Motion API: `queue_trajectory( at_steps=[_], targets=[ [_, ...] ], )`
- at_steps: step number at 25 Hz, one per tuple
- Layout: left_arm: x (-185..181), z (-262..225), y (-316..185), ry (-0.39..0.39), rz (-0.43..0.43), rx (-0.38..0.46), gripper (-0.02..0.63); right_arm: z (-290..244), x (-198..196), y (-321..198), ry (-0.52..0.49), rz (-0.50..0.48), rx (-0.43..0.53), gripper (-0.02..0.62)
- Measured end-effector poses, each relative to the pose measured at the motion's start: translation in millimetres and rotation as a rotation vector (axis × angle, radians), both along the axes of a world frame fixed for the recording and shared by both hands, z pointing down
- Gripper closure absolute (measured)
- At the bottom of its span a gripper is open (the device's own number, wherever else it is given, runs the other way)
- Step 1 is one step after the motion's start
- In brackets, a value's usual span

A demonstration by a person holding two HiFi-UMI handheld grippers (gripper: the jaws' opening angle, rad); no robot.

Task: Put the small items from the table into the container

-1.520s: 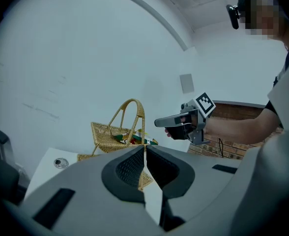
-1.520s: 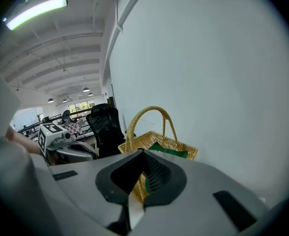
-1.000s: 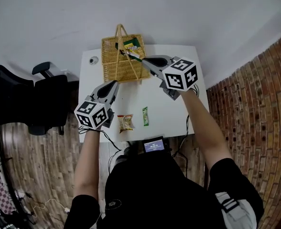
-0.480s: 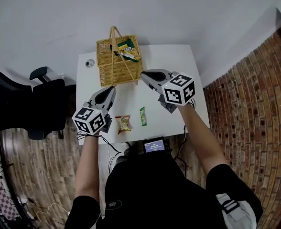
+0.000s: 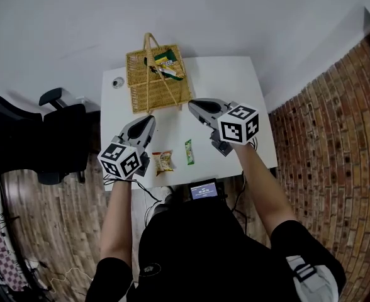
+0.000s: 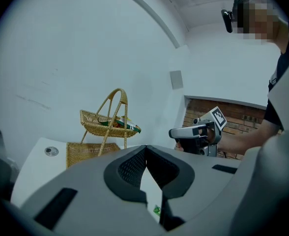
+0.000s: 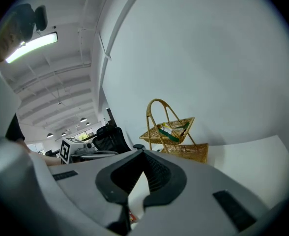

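A wicker basket [image 5: 156, 77] with a tall handle stands at the far left of the white table [image 5: 229, 80], and a green-yellow packet [image 5: 165, 65] lies in it. On the near part of the table lie a small snack packet [image 5: 164, 162] and a green sachet [image 5: 189, 151]. My left gripper [image 5: 150, 118] hovers shut and empty, just beyond the snack packet. The right gripper [image 5: 192, 104], also shut and empty, points at the basket from a short way in front of it. In the right gripper view the basket [image 7: 171, 132] shows past the closed jaws.
A small round object [image 5: 117, 82] lies left of the basket. A device with a lit screen [image 5: 202, 190] sits at the table's near edge. A black office chair [image 5: 40, 137] stands left of the table, and a brick wall [image 5: 336, 137] runs along the right.
My right gripper has drawn back from the basket toward the near side and sunk a little. The green-yellow packet stays in the basket. The left gripper has hardly moved.
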State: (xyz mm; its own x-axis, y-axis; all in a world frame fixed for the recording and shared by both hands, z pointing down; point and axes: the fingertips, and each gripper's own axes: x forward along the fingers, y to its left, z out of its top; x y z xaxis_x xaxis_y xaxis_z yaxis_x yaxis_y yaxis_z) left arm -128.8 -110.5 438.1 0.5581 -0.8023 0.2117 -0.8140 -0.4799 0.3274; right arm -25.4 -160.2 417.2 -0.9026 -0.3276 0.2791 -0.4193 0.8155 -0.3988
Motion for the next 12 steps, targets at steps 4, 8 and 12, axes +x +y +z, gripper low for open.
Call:
queue_trajectory(
  at_steps=[4, 8, 12],
  targets=[
    [-1, 0, 0, 0.001, -0.005, -0.002, 0.597, 0, 2, -2, -0.006, 0.012, -0.013, 0.584],
    [-3, 2, 2, 0.000, -0.008, -0.007, 0.597, 8, 2, 2, 0.010, 0.013, -0.029, 0.584],
    [-4, 6, 4, -0.002, -0.009, -0.017, 0.597, 18, 2, 8, 0.011, 0.020, -0.067, 0.584]
  ],
)
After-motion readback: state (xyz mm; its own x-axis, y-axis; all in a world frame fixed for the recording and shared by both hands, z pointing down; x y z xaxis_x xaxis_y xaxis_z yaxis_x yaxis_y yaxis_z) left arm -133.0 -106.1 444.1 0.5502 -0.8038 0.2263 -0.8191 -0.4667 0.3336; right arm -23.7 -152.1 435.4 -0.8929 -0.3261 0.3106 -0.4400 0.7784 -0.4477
